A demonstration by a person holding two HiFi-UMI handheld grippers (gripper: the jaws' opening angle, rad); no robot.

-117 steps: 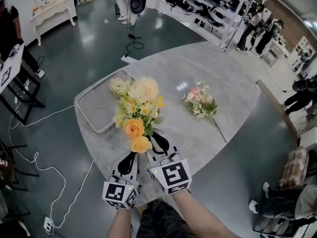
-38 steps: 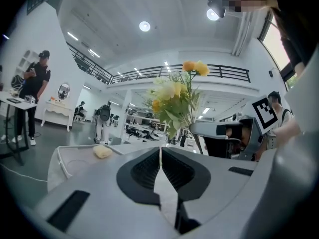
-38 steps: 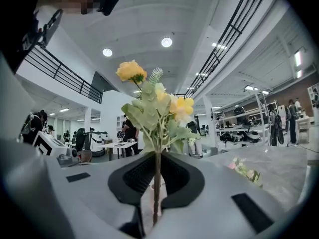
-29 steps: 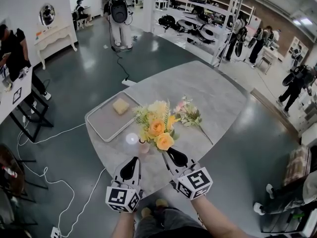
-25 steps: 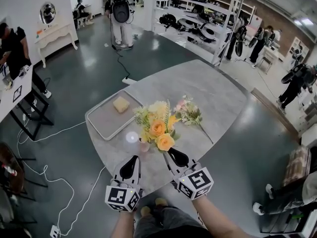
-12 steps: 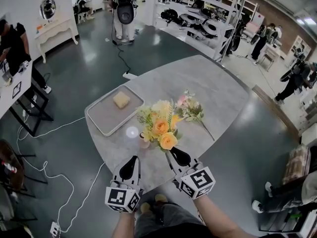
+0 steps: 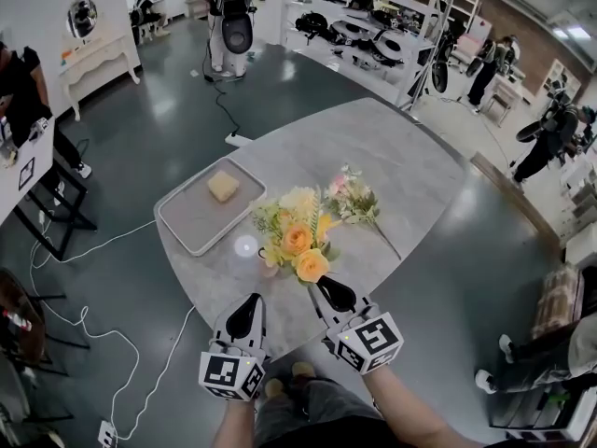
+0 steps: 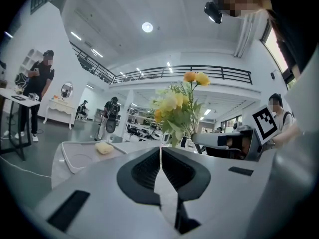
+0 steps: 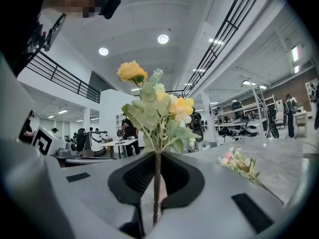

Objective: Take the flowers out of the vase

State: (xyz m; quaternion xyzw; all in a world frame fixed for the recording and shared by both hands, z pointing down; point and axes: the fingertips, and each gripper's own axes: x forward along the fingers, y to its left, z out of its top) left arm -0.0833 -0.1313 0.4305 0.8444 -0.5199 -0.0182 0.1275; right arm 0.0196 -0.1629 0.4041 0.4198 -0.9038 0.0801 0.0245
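Right gripper view shows the right gripper [image 9: 157, 169] grasping the yellow flowers [image 9: 158, 108] by their stem above the surface's [image 7: 401, 157] near edge, with the left gripper [image 8: 160, 154] clenched on nothing.

Glossy grey floor [image 7: 177, 119], white dresser [image 7: 98, 59], metal shelving [image 7: 373, 28], ceiling downlights [image 8: 147, 27]

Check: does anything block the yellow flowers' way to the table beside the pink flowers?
Nothing visible does. The right tongs grip the yellow flowers by the stem, and the table between them and the pink flowers lies bare.
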